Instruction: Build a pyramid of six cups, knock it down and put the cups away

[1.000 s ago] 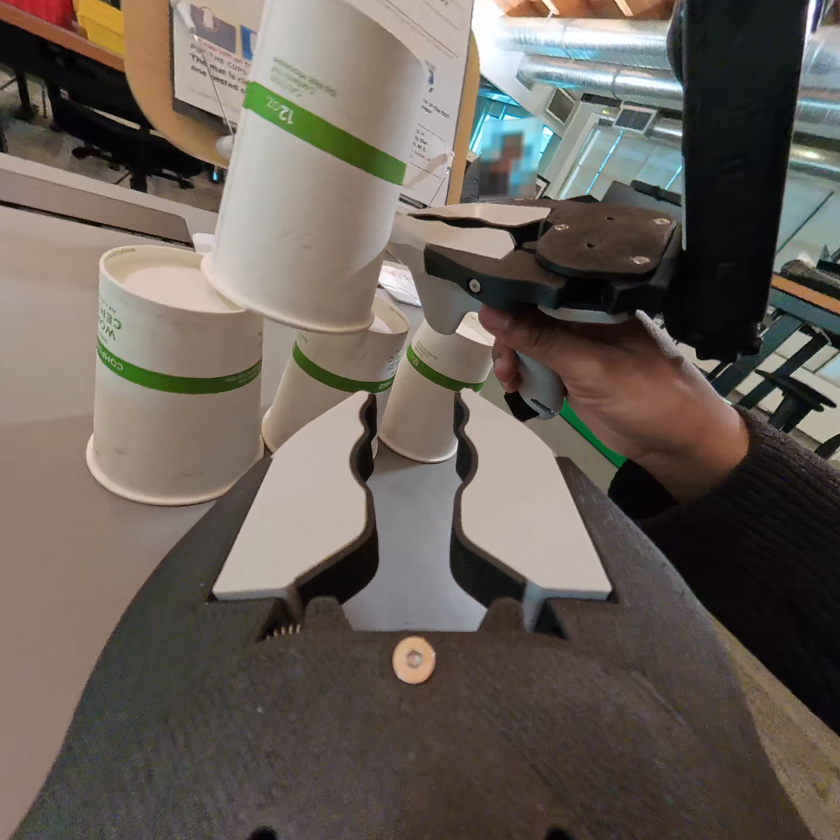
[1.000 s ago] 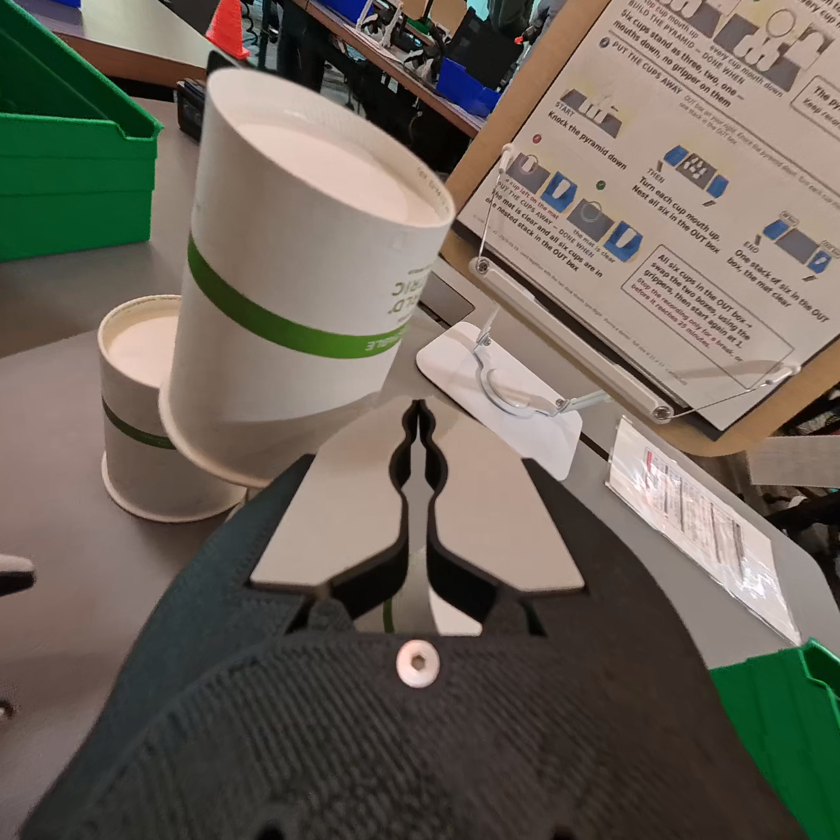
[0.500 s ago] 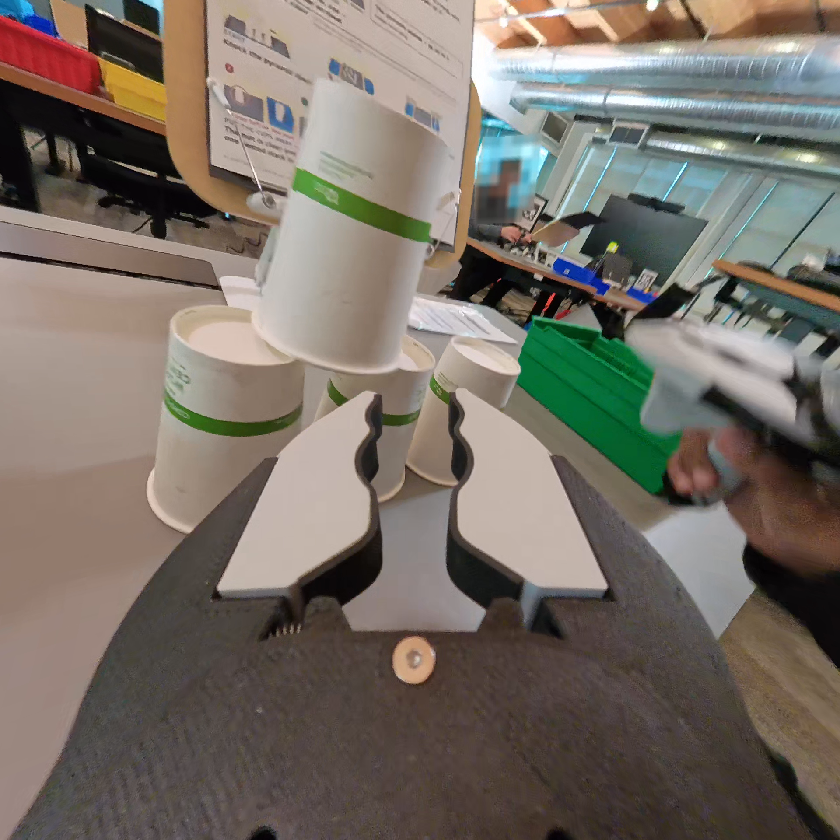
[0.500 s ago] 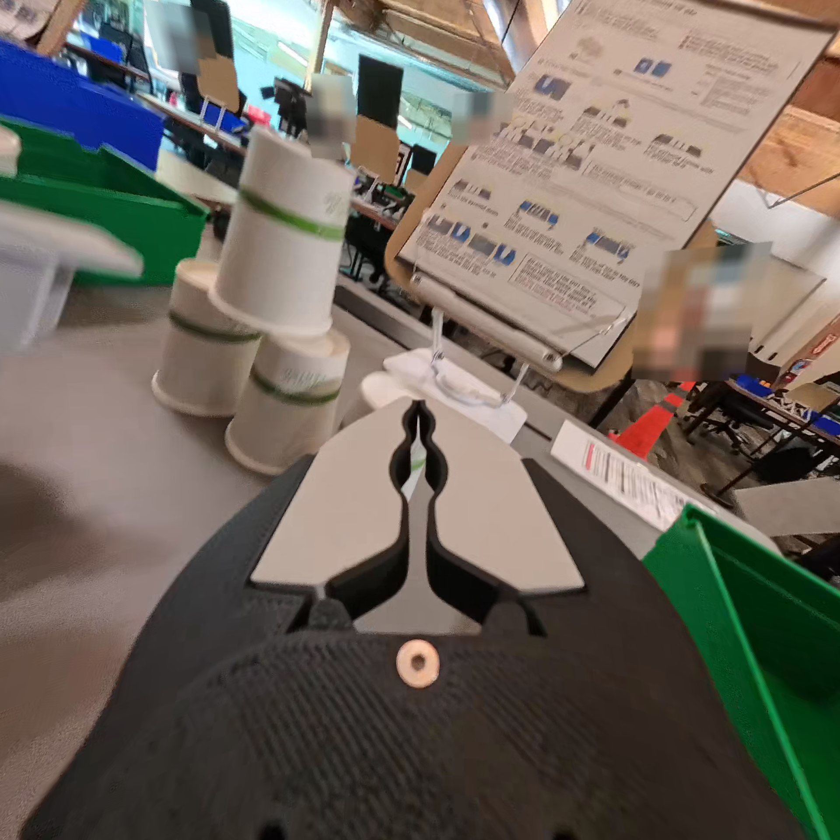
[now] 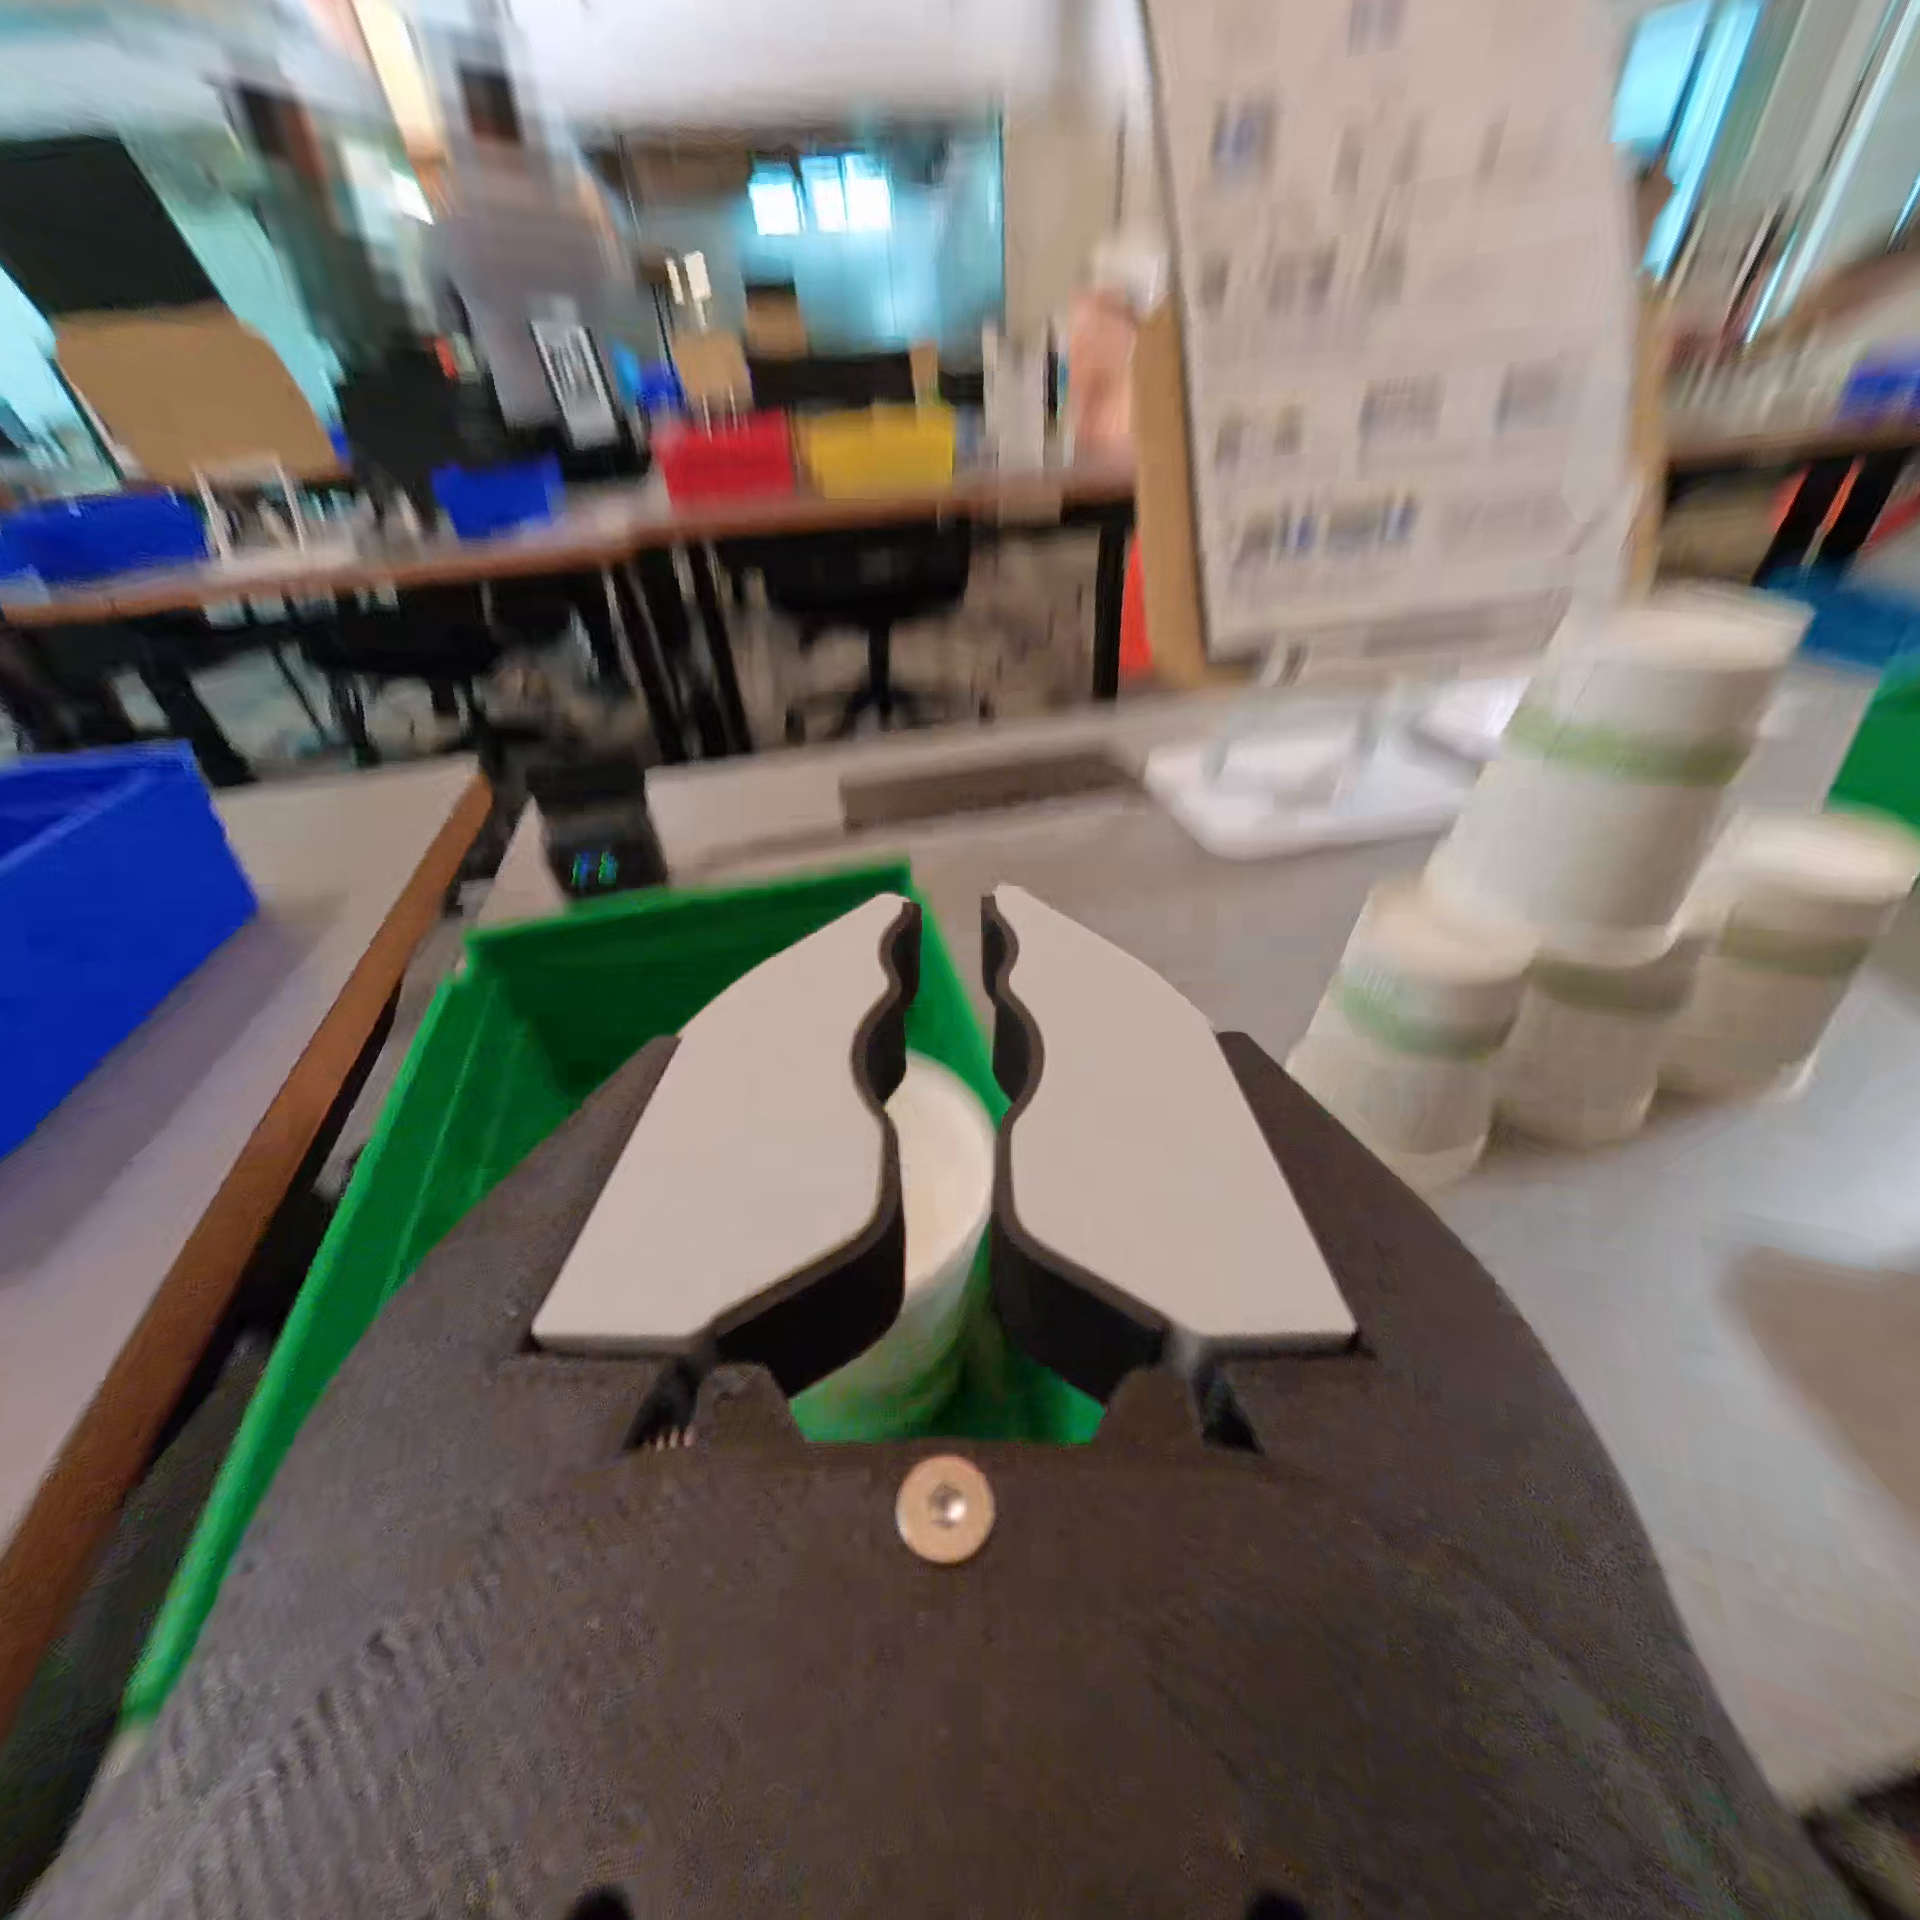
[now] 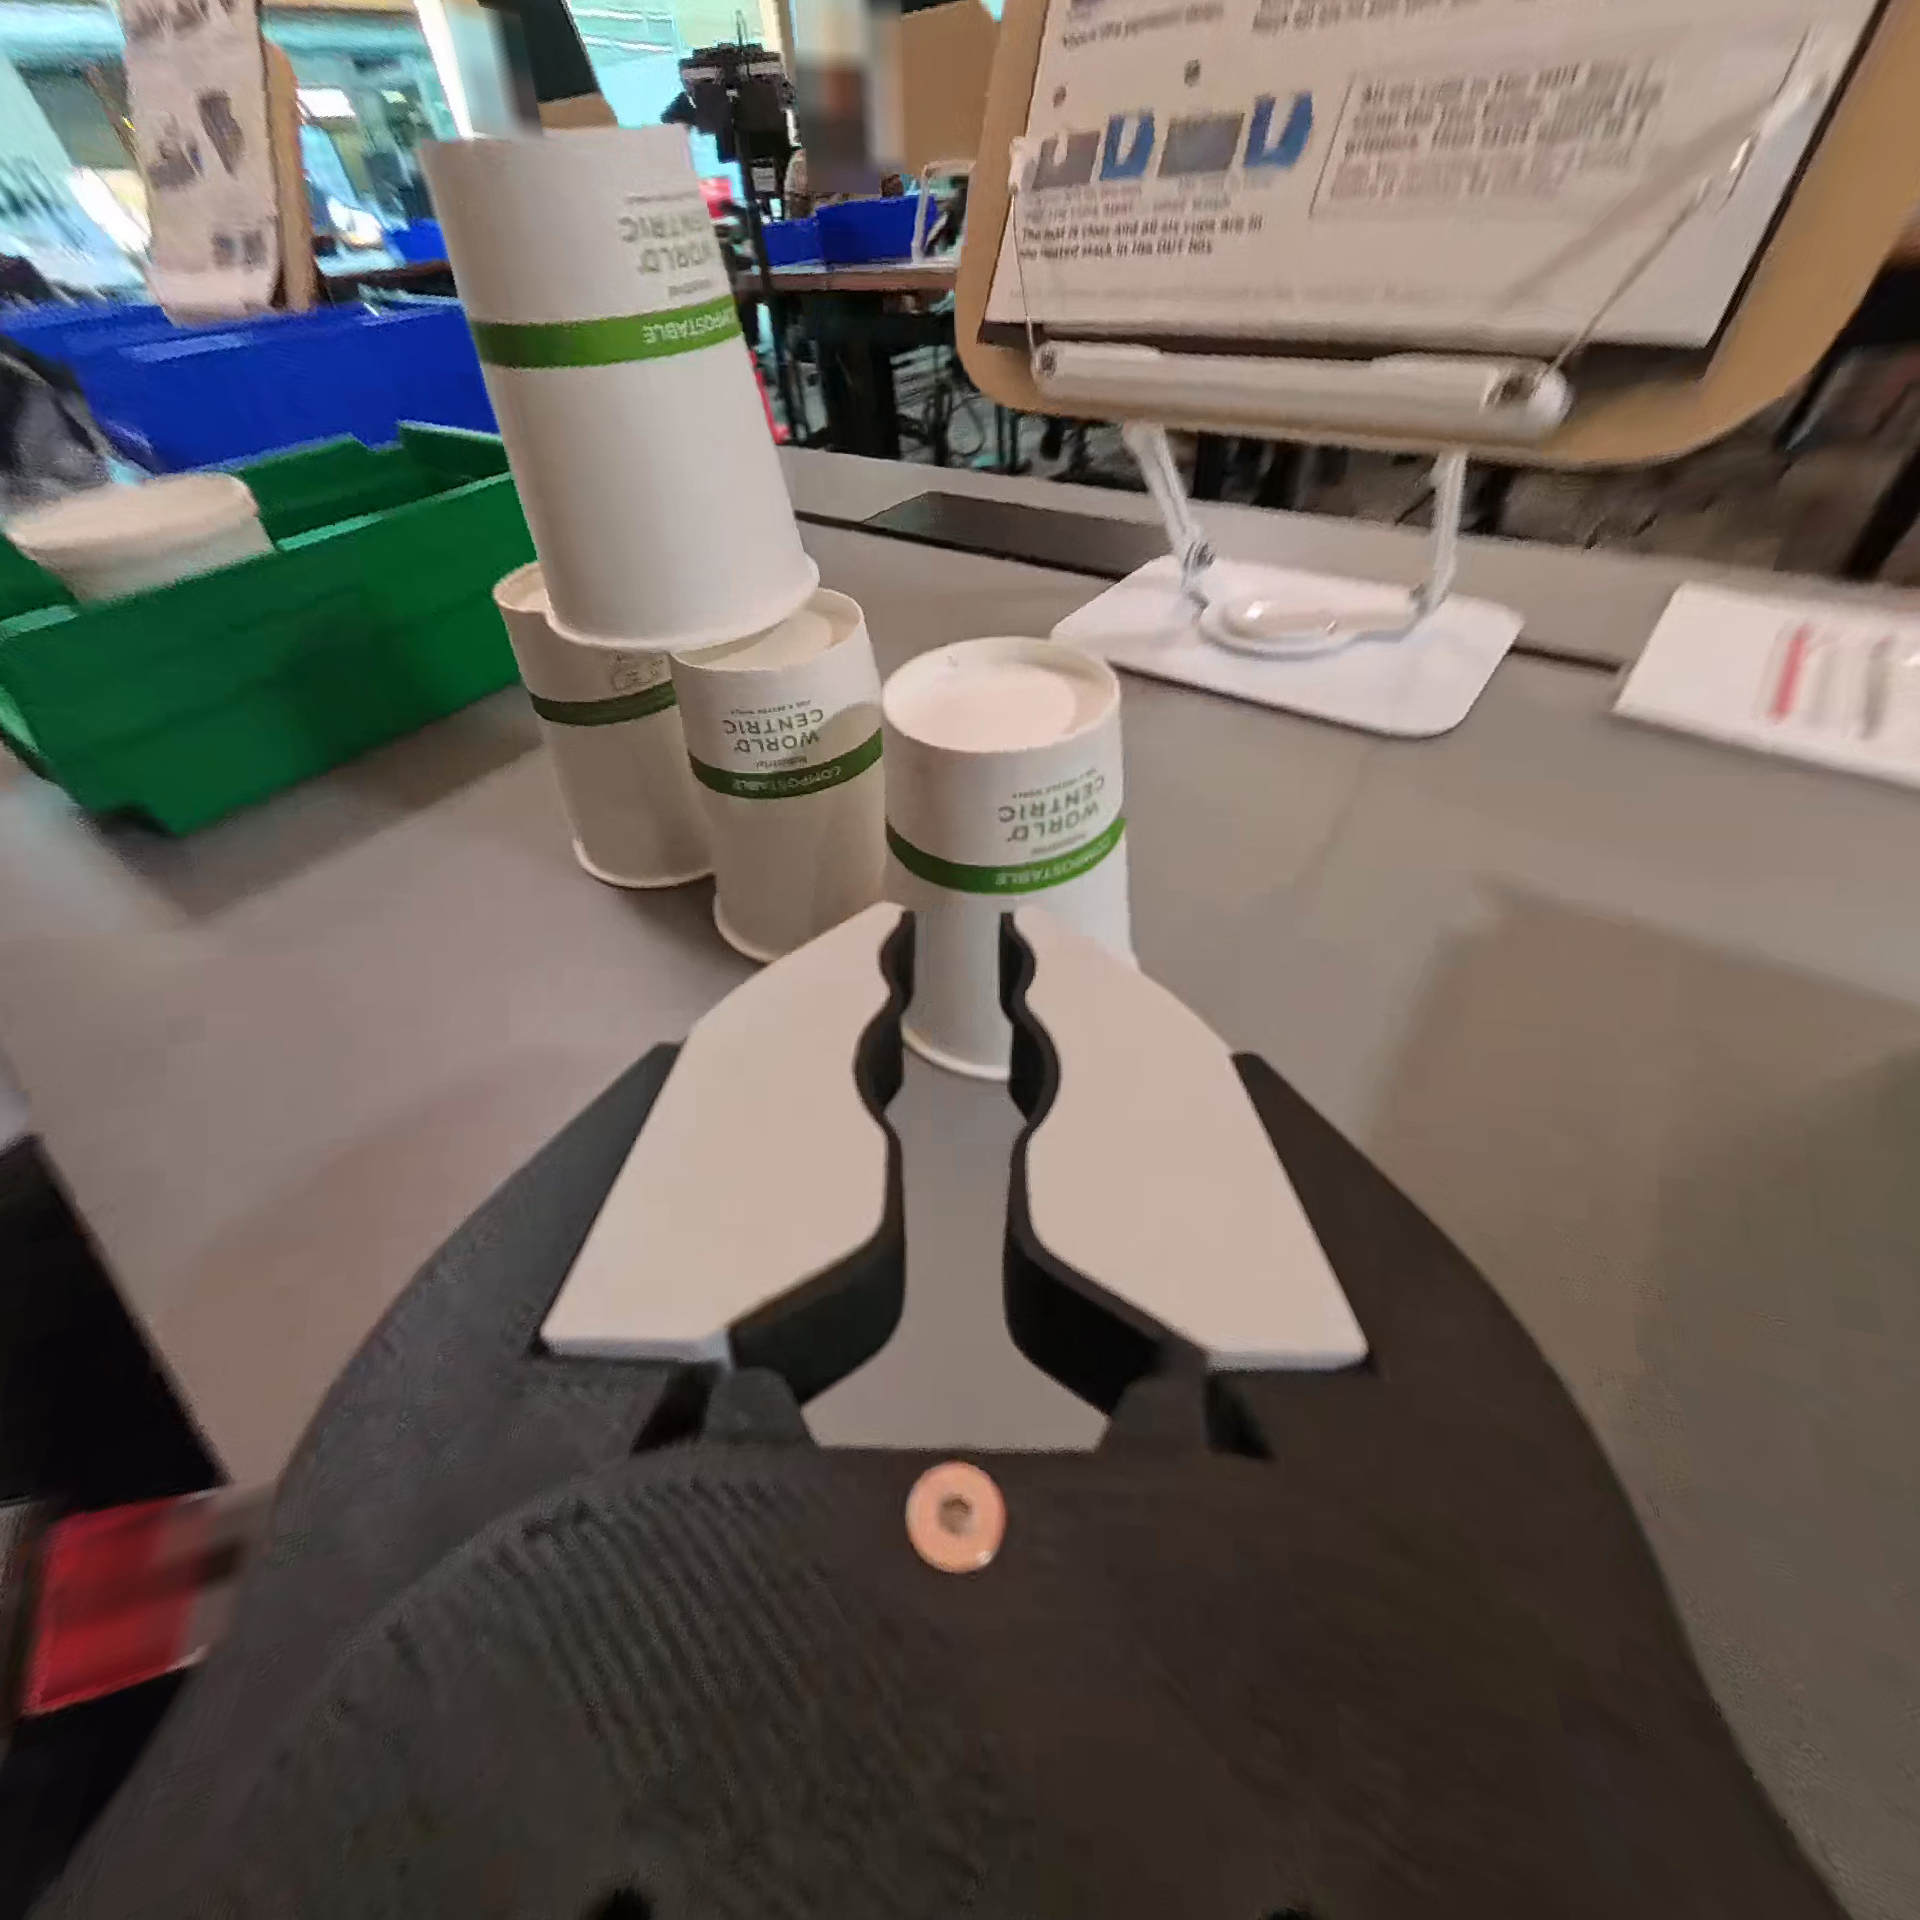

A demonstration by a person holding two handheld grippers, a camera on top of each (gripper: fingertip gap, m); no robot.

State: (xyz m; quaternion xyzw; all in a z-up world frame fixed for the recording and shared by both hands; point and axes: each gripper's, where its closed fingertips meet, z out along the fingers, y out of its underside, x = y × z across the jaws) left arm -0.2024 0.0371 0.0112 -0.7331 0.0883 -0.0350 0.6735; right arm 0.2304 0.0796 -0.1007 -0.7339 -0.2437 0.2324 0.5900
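Observation:
Three white paper cups with green bands stand upside down in a row on the grey table (image 6: 1558,1039). A fourth cup (image 6: 623,395) sits tilted on the left cup (image 6: 613,769) and the middle cup (image 6: 784,769). My right gripper (image 6: 958,920) is open by a narrow gap, empty, just in front of the nearest cup (image 6: 1003,769). My left gripper (image 5: 951,909) is open by a narrow gap above a green bin (image 5: 499,1039). A white cup (image 5: 935,1195) lies in the bin below its fingers. The cup pile (image 5: 1621,831) is blurred at the right.
The green bin (image 6: 260,665) stands left of the cups with a white cup (image 6: 135,540) in it. An instruction board (image 6: 1403,156) on a white stand (image 6: 1288,623) is behind. A paper sheet (image 6: 1787,675) lies right. A blue bin (image 5: 104,914) is far left.
My right gripper let go of the top cup, drew back and opened a little. My left gripper swung left from the cups to over the green bin, and its gap narrowed.

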